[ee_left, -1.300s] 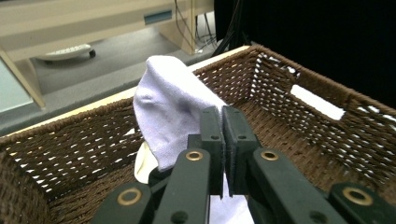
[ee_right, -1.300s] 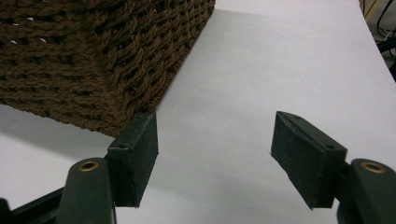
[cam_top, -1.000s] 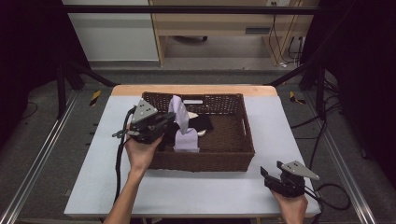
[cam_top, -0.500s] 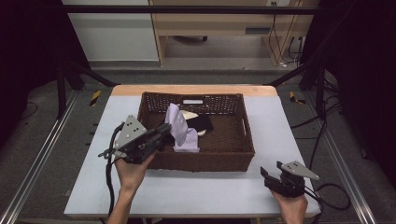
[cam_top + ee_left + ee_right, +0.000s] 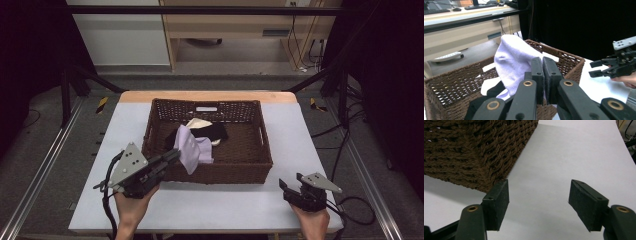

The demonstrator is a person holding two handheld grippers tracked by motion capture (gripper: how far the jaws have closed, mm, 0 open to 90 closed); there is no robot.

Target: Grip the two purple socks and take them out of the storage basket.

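A lavender cloth (image 5: 192,150) hangs over the front left part of a brown wicker basket (image 5: 230,172), lifted above the other cloths. My left gripper (image 5: 174,155) is shut on its lower edge, just outside the basket's front wall. In the left gripper view the jaws (image 5: 542,65) are pressed together on the lavender cloth (image 5: 512,56), with the basket rim (image 5: 571,58) behind. My right gripper (image 5: 291,186) rests open near the table's front right edge. In the right gripper view, my gripper (image 5: 539,195) holds nothing and the basket corner (image 5: 474,150) is just ahead.
A black cloth (image 5: 218,131) and a cream cloth (image 5: 199,123) lie inside the basket. The white table top (image 5: 300,130) extends to the right of the basket, and the left gripper's cable (image 5: 106,200) trails by the front left edge.
My left gripper has drawn back toward the front left, pulling the lavender cloth with it to the basket's front wall. The right gripper has stayed put.
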